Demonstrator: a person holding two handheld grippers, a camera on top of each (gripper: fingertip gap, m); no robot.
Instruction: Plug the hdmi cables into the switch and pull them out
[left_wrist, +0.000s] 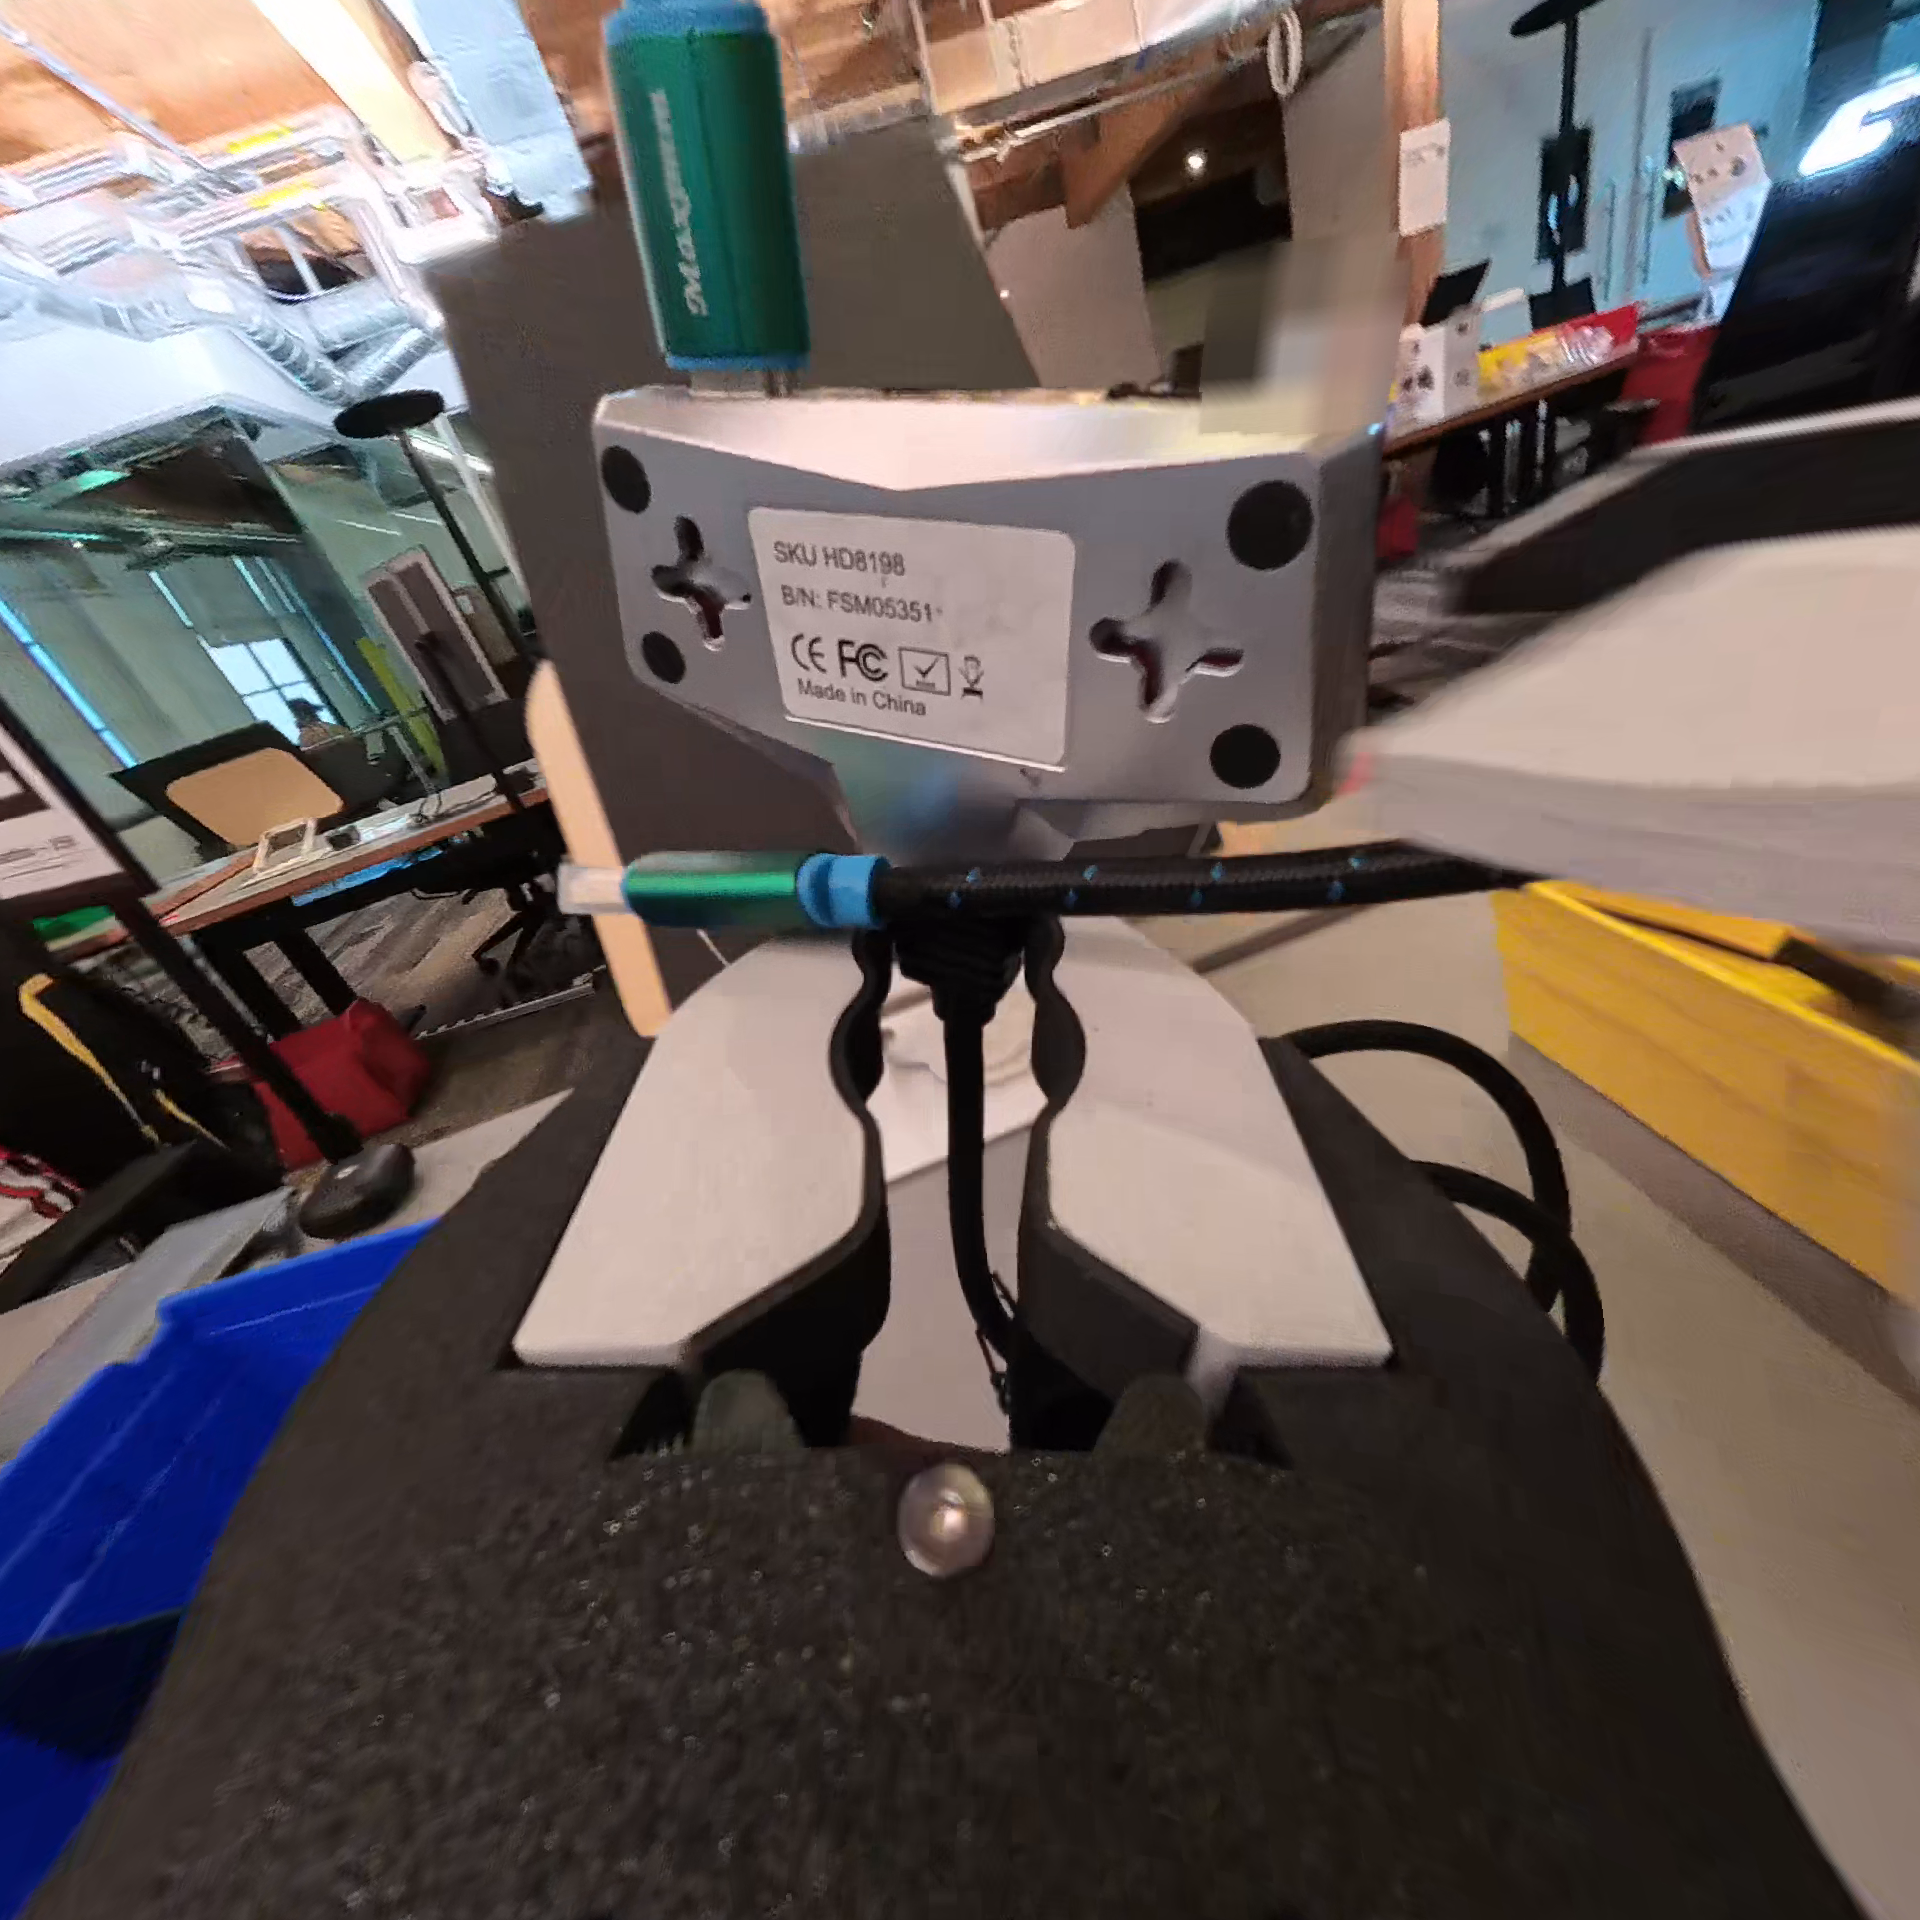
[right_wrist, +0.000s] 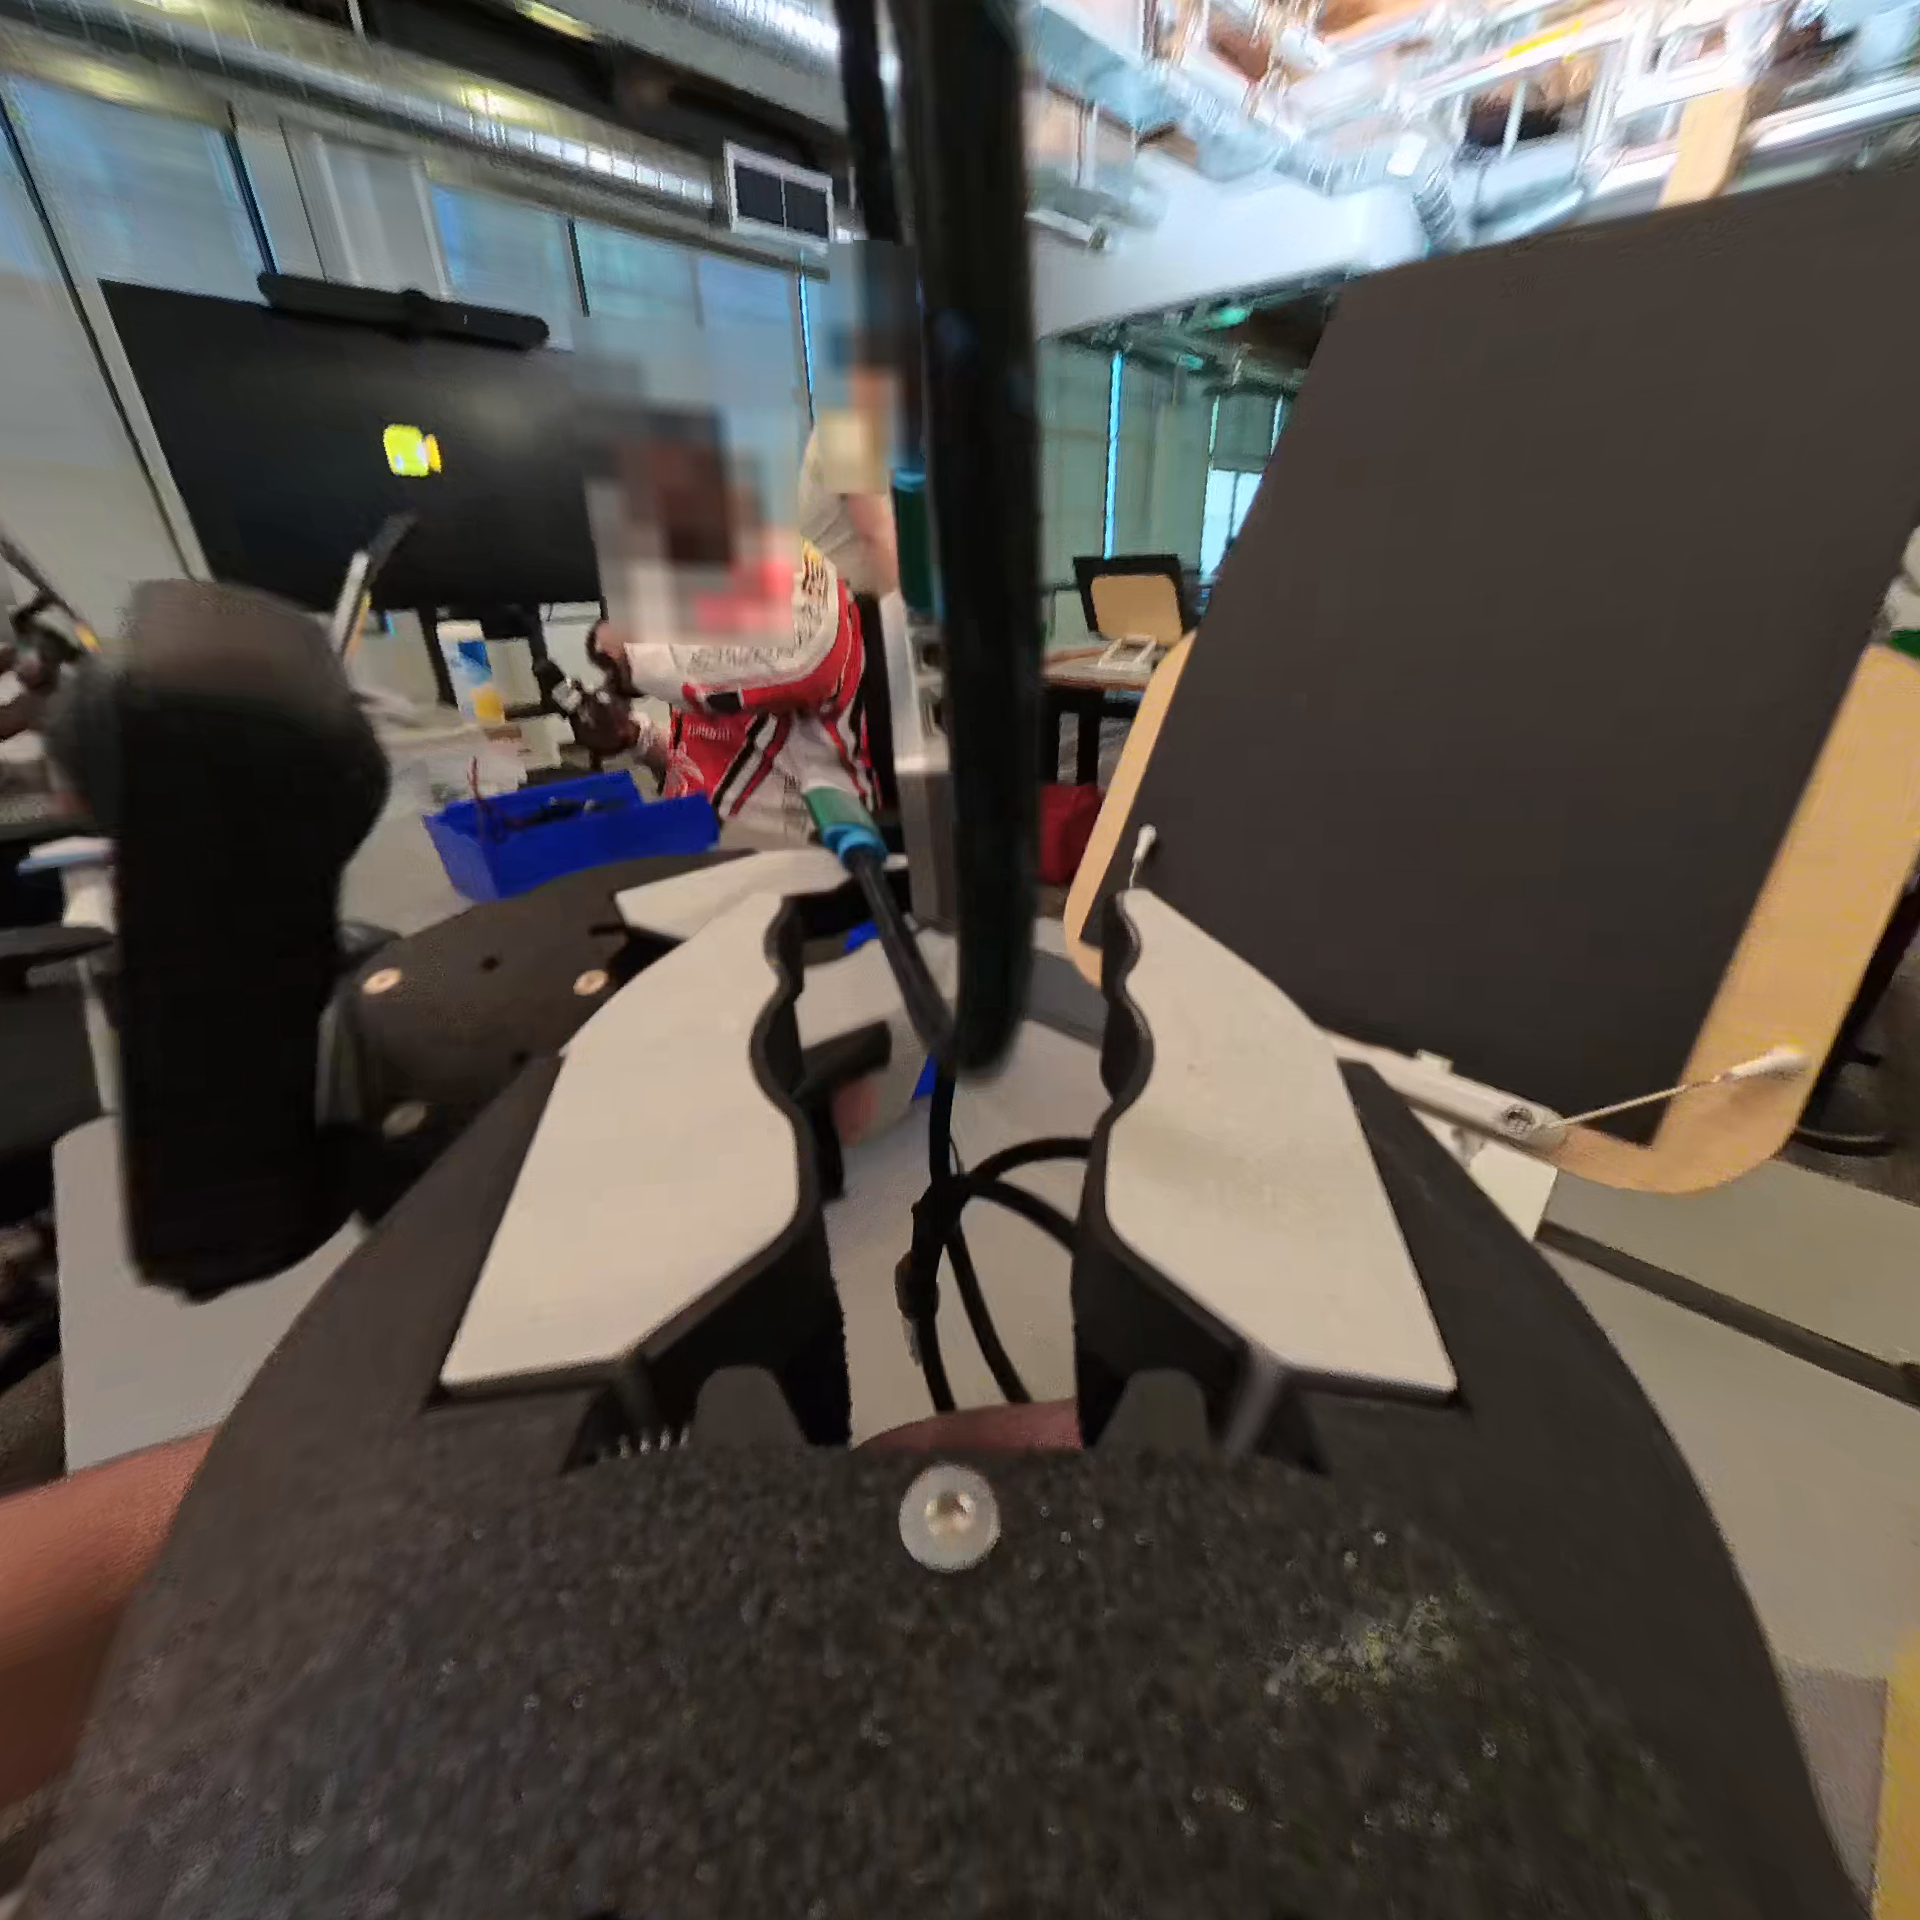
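Black foam-padded left gripper (left_wrist: 956, 966) of mine, nearly closed, pinches the black plug boot under the grey metal switch box (left_wrist: 977, 613) and holds the box in the air.

Biggest in my left view is that switch, its underside with a white label facing me; one green-shelled HDMI plug (left_wrist: 712, 197) sits in its top edge. Below it a second green plug on a braided black cable (left_wrist: 1174, 883) lies crosswise, free of any port, tip pointing left; what carries it I cannot tell. My right gripper (right_wrist: 951, 935) stands wide apart, holding nothing, a thick black cable (right_wrist: 977, 520) hanging just ahead. I judge one lead is out; next I should close on the remaining top plug's shell and pull straight along its axis.
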